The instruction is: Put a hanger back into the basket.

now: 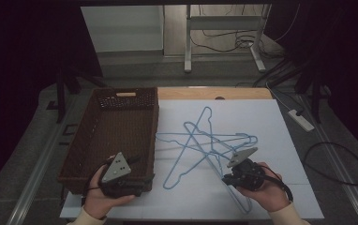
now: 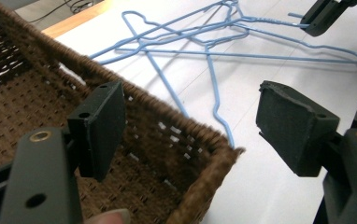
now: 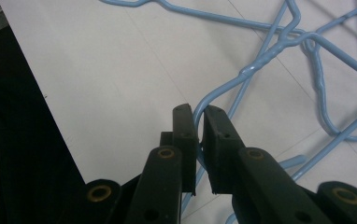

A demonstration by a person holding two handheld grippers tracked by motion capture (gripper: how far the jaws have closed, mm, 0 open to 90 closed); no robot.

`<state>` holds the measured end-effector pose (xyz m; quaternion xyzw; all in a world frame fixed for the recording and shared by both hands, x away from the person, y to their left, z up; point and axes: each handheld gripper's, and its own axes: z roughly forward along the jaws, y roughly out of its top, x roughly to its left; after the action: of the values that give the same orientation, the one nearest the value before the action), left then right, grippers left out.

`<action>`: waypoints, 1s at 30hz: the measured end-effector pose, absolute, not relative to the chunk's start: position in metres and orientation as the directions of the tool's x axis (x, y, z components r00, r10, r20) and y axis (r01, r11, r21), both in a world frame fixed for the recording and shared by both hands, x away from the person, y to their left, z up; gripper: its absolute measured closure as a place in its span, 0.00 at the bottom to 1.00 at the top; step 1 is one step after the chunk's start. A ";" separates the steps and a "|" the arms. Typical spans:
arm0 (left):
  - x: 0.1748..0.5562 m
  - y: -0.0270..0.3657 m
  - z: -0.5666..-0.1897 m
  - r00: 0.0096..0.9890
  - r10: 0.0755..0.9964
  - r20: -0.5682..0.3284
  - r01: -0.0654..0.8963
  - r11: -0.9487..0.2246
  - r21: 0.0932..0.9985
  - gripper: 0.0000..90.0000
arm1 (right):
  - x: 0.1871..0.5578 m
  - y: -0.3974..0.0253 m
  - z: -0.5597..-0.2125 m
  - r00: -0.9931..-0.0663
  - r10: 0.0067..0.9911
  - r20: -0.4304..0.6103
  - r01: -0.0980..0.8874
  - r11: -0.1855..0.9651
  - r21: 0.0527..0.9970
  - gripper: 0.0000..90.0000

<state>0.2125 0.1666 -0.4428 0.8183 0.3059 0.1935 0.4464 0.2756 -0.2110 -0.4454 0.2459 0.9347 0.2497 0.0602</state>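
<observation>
Blue wire hangers (image 1: 205, 145), several of them, crossed over one another in a loose star on the white surface (image 1: 261, 117), at about 12 o'clock from the right tongs (image 1: 227, 178). Right tongs pinched nearly together on the curved hook of one hanger (image 3: 223, 93), wire seen passing between the two black pads in the right gripper view, just above the surface. Held in the person's right hand (image 1: 268, 192) toward 5 o'clock of the sheet, grey plate on top.

Brown woven basket (image 1: 116, 96) at 9 o'clock of the hangers, its right wall just beside the nearest wire. Left tongs (image 1: 142, 187) spread wide, nothing between the pads, hovering at the basket's near right corner, at about 6 o'clock of the basket. One pad (image 2: 103, 126) over the woven wall, the other out over the white sheet, as seen in the left gripper view. Same view: hanger pile farther off at 12 o'clock, right tongs at the upper right edge.
</observation>
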 end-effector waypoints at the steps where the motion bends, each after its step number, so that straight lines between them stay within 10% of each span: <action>1: 0.213 0.167 -0.443 0.738 0.673 0.044 0.328 -0.414 0.849 0.28 | 0.276 -0.211 -0.445 -0.872 0.490 0.010 0.430 0.754 0.496 0.94; 30: 0.264 0.058 -0.432 0.815 0.569 0.108 0.292 -0.565 0.772 0.32 | 0.275 -0.214 -0.445 -0.884 0.468 0.023 0.421 0.771 0.479 0.94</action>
<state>0.2636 0.0576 -0.4318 0.8671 0.2481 0.1753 0.3949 0.2746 -0.2136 -0.4445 0.2364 0.9396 0.2425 0.0486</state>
